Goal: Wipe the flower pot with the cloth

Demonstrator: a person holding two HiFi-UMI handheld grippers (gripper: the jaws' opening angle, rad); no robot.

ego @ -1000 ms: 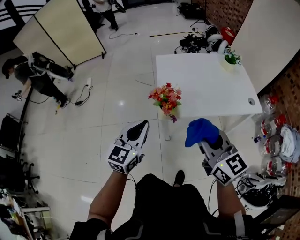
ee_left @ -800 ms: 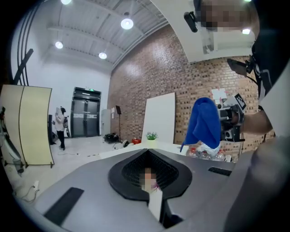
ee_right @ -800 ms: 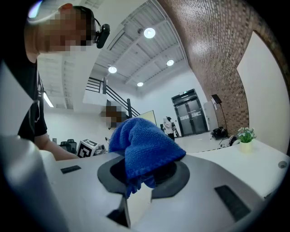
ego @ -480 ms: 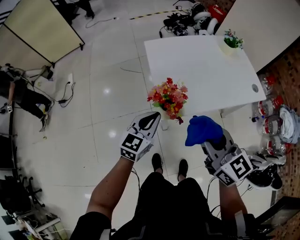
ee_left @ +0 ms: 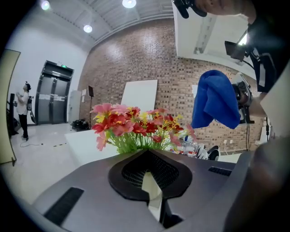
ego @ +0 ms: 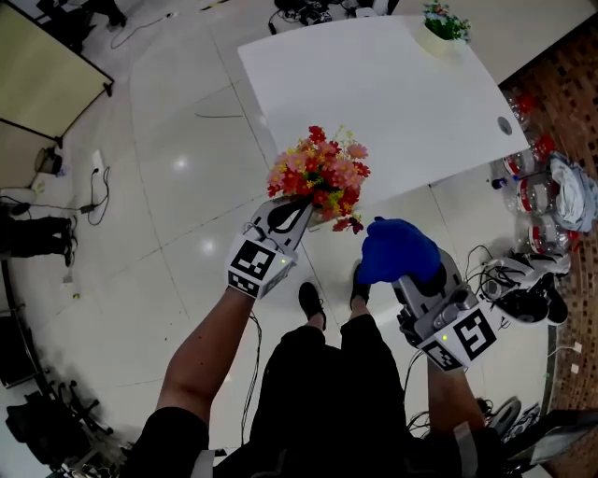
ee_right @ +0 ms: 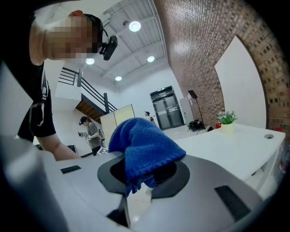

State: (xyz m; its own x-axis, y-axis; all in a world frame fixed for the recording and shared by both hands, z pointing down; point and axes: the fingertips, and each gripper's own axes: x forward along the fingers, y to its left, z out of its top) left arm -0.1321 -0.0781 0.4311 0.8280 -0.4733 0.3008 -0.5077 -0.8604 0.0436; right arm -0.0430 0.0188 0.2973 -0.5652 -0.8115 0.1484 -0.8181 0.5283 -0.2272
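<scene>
A glossy white tiled floor (ego: 168,187) fills a brick-walled (ee_left: 136,54) hall, and 1 large white table (ego: 392,93) stands ahead of the person, with a small green plant (ego: 441,26) at its far corner. Cables and gear (ego: 533,280) lie on the floor at the right.

The left gripper (ego: 291,213) has its 2 jaws clamped on the pale wall of the flower pot (ee_left: 152,183), held in front of the table's near edge. The red, pink and yellow flowers (ego: 318,175) spread beyond the gripper's tips toward the table. In the left gripper view the green stems rise roughly upright above the jaws, so the pot's long axis runs up and away from the gripper.

The right gripper (ego: 404,273) is closed on the blue cloth (ego: 394,250), which bunches up over its jaws in 1 rounded heap. The cloth hangs just right of the flowers, near but apart from them.
</scene>
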